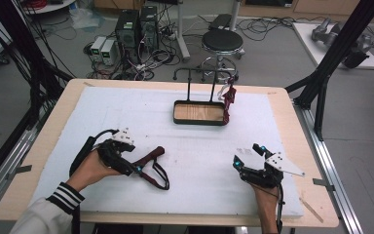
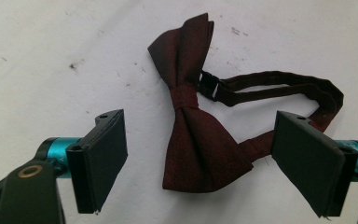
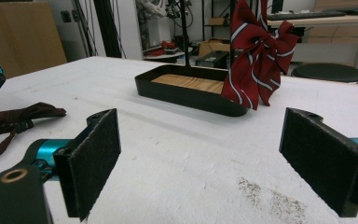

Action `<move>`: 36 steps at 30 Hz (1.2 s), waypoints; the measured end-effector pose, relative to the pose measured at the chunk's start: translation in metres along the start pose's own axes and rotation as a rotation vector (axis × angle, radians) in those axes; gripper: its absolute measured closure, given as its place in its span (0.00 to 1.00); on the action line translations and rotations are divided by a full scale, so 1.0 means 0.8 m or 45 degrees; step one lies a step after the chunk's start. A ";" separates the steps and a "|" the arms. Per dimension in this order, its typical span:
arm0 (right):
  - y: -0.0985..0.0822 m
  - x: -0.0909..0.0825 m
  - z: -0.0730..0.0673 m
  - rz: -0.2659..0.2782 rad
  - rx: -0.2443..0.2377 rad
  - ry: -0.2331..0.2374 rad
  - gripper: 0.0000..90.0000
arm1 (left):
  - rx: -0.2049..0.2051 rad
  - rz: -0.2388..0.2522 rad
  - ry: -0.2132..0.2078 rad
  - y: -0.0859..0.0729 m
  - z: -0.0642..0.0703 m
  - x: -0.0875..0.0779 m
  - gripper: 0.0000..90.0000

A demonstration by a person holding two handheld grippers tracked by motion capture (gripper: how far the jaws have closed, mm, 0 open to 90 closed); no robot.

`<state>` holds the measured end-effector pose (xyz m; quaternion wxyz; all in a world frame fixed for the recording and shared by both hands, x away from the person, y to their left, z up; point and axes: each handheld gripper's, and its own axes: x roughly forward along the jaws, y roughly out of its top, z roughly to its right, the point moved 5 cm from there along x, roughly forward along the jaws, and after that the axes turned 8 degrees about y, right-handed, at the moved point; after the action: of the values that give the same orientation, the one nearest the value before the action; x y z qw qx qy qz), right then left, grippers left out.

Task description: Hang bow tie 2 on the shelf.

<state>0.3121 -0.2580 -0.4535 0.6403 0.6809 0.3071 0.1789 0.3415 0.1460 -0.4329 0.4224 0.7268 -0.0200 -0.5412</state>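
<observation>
1. Left gripper (image 1: 139,169) sits low over the white foam mat (image 1: 126,112), near its front-left part. Jaws stand wide apart with nothing pinched. In the left gripper view the dark red bow tie (image 2: 191,112) lies flat on the mat between and beyond the two pads, touching neither.

2. The bow tie's strap (image 2: 284,86) loops off to one side, buckle next to the knot. One pad overlaps the strap in that view; I cannot tell whether it touches.

3. Right gripper (image 1: 246,158) rests at the front-right of the mat, jaws also spread and empty, pointing toward the black stand with wooden tray (image 3: 191,91) at the far middle of the mat. A striped red bow (image 3: 256,51) hangs from the stand's rail, its tails down at the tray's rim.

4. Judgement: the work in hand looks like picking up the dark bow tie, likely to hang it on the stand.

5. Risks from here:
 - Closing on a wing edge instead of the knot could let the thin fabric slide out on lifting.
 - Catching only the strap would leave the bow dangling and swinging.
 - Pads pressed too low could dig into the soft foam.
 - The trailing loop could snag on a jaw, or near the stand, on the striped bow.
</observation>
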 end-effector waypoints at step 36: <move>-0.004 0.002 0.001 -0.019 -0.004 -0.001 0.13 | -0.101 -0.241 -0.019 -0.014 -0.002 0.033 0.75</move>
<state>0.3130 -0.2573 -0.4565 0.6429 0.6776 0.3115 0.1745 0.3489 0.1409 -0.4603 0.3978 0.7041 0.0670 -0.5844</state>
